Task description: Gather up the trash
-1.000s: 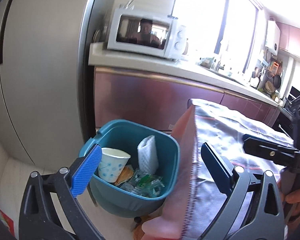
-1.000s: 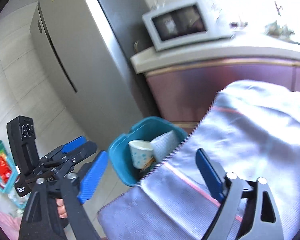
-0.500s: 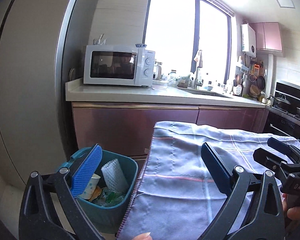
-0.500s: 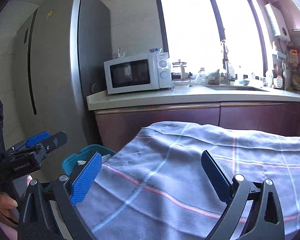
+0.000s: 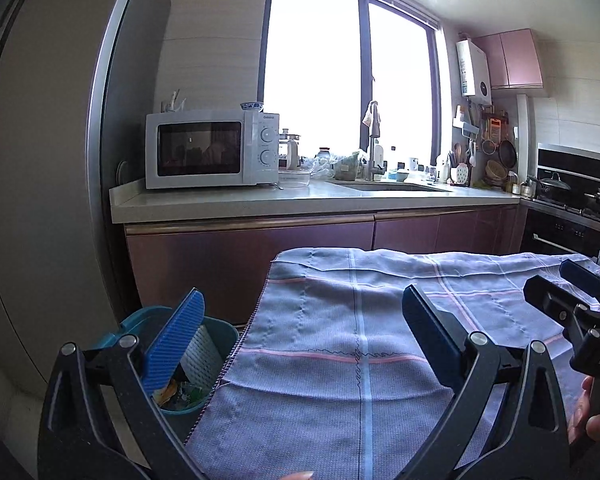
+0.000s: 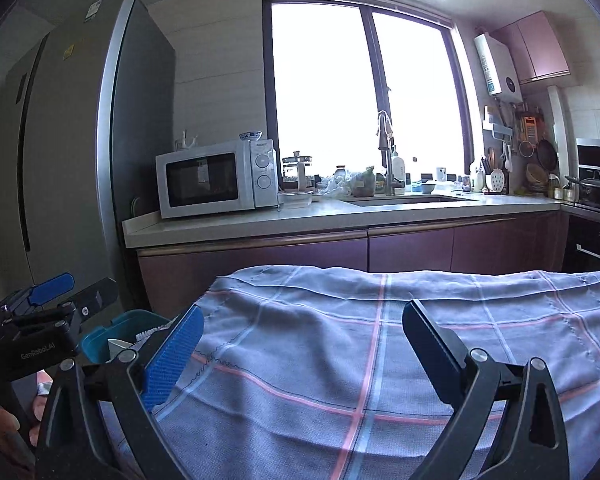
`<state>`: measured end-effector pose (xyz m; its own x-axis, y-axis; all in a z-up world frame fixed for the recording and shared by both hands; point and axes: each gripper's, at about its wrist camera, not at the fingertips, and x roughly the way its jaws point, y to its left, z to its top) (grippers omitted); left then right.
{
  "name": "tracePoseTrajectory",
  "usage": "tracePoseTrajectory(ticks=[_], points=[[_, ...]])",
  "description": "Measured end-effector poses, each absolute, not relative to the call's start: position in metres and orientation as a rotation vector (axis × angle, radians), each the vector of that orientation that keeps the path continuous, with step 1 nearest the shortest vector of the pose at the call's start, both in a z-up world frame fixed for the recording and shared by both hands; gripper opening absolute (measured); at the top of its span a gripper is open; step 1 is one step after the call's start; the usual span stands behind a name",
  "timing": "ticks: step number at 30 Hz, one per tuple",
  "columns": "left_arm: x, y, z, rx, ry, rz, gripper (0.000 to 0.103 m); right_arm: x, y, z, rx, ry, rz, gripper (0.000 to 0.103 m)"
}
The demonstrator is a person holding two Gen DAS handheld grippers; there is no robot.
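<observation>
- The fridge (image 5: 40, 200) fills the far left; since a second ago both cameras have tilted up and levelled, so the room now shows where the bin filled the view.
- The bin (image 5: 138, 322), teal, sits on the floor beside the table's left edge, with the fridge further left; a second ago it was seen from above with a paper cup, a white wad and wrappers inside.
- Now only its rim and part of the white wad (image 5: 199, 354) show behind the left claw's blue pad, with scraps beneath. In the right view a cup rim seems to peek out, though it is half hidden.
- My reading: the trash already lies in the bin, and both tools are backing off, so the task looks close to done.
- The left claw (image 5: 300, 332) stands wide apart with nothing between its pads.
- The cloth (image 5: 360, 320), grey-blue with pink and white stripes, covers the table; its left hem hangs just beside the bin, an edge to mind on any reach down.
- The right claw (image 6: 300, 340) is likewise spread wide and empty over the cloth.
- No trash shows on the cloth, and there is open room above it.
- The counter (image 5: 300, 200) with its microwave (image 5: 212, 148) lies well beyond.
</observation>
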<state>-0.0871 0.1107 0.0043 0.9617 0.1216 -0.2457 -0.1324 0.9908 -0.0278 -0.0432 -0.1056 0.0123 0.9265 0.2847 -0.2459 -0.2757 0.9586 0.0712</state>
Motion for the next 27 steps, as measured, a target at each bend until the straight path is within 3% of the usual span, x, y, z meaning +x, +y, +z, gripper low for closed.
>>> tracePoseTrajectory(ticks=[27], points=[[-0.086,0.103,-0.001,-0.027,0.242,0.130,0.097,-0.054,-0.122,0.012,0.046,0.248,0.241,0.096]])
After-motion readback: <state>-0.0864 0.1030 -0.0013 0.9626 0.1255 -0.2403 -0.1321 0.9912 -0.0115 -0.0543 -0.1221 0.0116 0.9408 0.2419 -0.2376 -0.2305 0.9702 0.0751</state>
